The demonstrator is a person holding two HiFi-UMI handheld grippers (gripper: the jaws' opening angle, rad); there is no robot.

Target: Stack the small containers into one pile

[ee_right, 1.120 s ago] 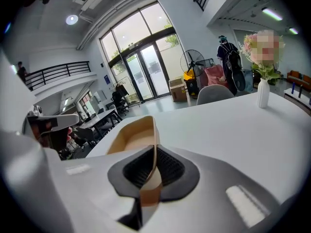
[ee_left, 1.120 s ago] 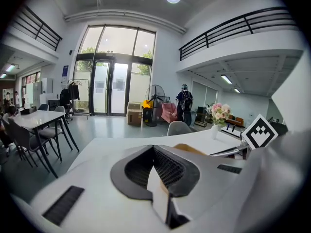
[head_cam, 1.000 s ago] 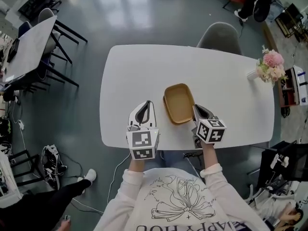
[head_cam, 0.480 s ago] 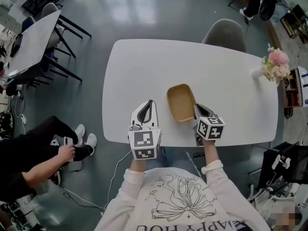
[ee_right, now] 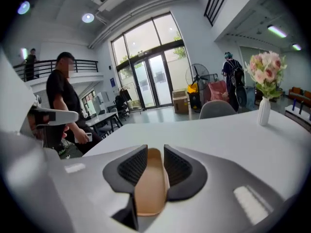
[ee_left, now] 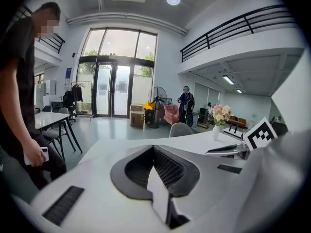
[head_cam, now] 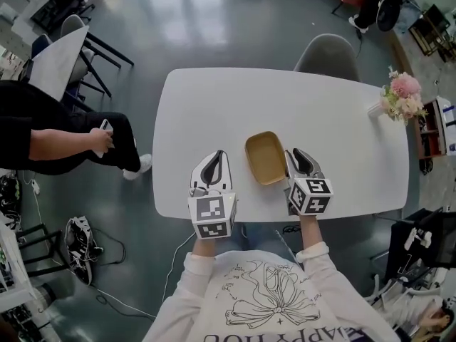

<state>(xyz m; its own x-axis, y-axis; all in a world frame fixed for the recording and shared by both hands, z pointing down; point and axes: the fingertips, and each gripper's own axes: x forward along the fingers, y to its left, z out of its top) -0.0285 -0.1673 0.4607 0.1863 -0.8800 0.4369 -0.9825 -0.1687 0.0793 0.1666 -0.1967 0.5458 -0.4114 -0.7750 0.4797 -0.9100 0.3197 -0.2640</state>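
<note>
A tan, shallow container lies on the white table, near its front edge. My right gripper is at the container's right rim. In the right gripper view its jaws are opening, and the tan wall stands in the gap between the pads, right gripper. My left gripper rests on the table left of the container, apart from it. It is shut with nothing in it, left gripper. Only this one tan container shows, and I cannot tell whether others are nested in it.
A vase of pink flowers stands at the table's far right edge. A grey chair sits behind the table. A person in black stands on the floor to the left, beside another table.
The right gripper's jaws have spread apart at the container's rim. The container sits a little further left than half a second ago. The person at the left has walked further up the room.
</note>
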